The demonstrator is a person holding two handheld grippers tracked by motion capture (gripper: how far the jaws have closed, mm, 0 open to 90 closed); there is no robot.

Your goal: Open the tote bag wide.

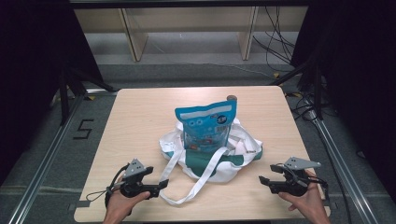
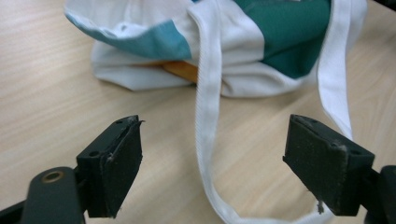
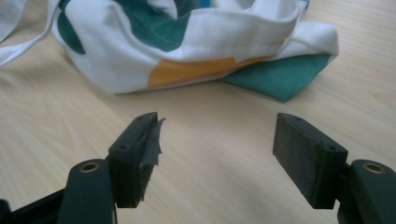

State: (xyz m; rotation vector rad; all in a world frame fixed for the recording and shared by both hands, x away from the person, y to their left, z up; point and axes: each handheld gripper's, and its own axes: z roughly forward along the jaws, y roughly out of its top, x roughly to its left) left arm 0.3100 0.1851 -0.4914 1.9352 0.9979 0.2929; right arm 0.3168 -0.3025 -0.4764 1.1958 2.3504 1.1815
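Note:
A white and green cloth tote bag point(image 1: 210, 154) lies crumpled at the middle of the wooden table point(image 1: 135, 121). A blue snack bag point(image 1: 207, 123) stands upright in it. One long white strap point(image 1: 198, 179) loops toward the front edge. My left gripper point(image 1: 161, 186) rests open at the front left, and the strap point(image 2: 208, 135) runs between its jaws without touching them. At the front right my right gripper point(image 1: 262, 181) is open, a short way from the tote bag's point(image 3: 187, 51) side, nothing between its fingers.
A small brown cylinder point(image 1: 231, 98) stands behind the snack bag. Bare tabletop lies on both sides of the tote. Beyond the far edge are wooden shelf legs point(image 1: 135, 37) and cables point(image 1: 275, 42) on the floor. Metal rails point(image 1: 46, 154) flank the table.

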